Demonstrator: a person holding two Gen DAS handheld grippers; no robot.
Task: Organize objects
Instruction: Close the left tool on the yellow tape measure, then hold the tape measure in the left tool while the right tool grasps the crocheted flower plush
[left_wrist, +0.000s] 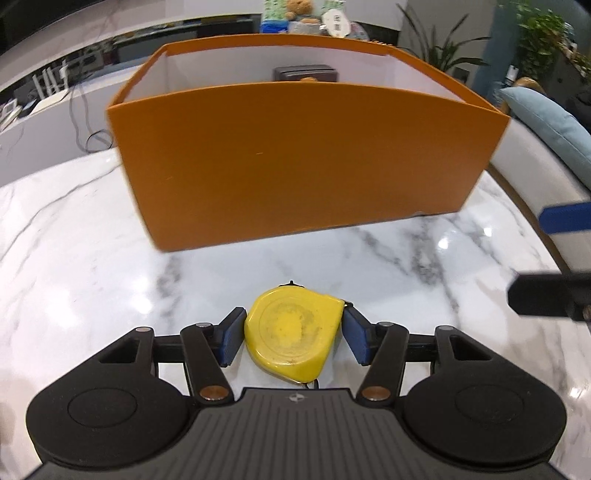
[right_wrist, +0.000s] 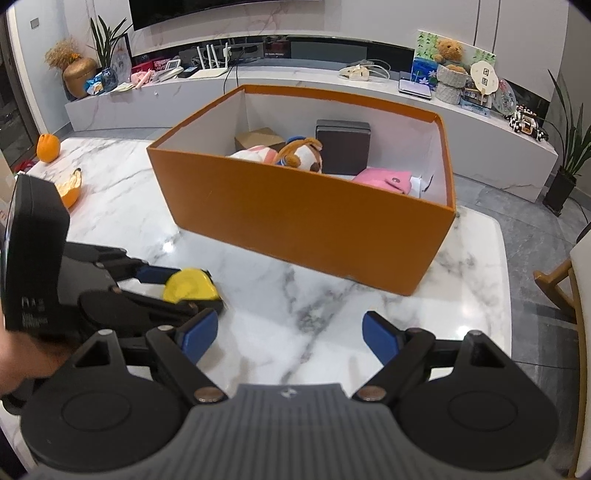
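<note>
The yellow tape measure (left_wrist: 291, 334) lies flat on the marble surface (left_wrist: 92, 258) just in front of the orange box (left_wrist: 295, 162), and the left gripper (left_wrist: 291, 338) has its jaws set around it — both blue pads sit right against its sides, though whether they press on it I cannot tell. The right gripper (right_wrist: 290, 338) hangs over bare marble with its jaws spread wide and empty. Inside the box lie a plush dog (right_wrist: 299, 153), a pink pouch (right_wrist: 386, 179), a dark case (right_wrist: 343, 146) and a small cardboard box (right_wrist: 258, 138) — orange peel (right_wrist: 70, 188) sits off to the left.
</note>
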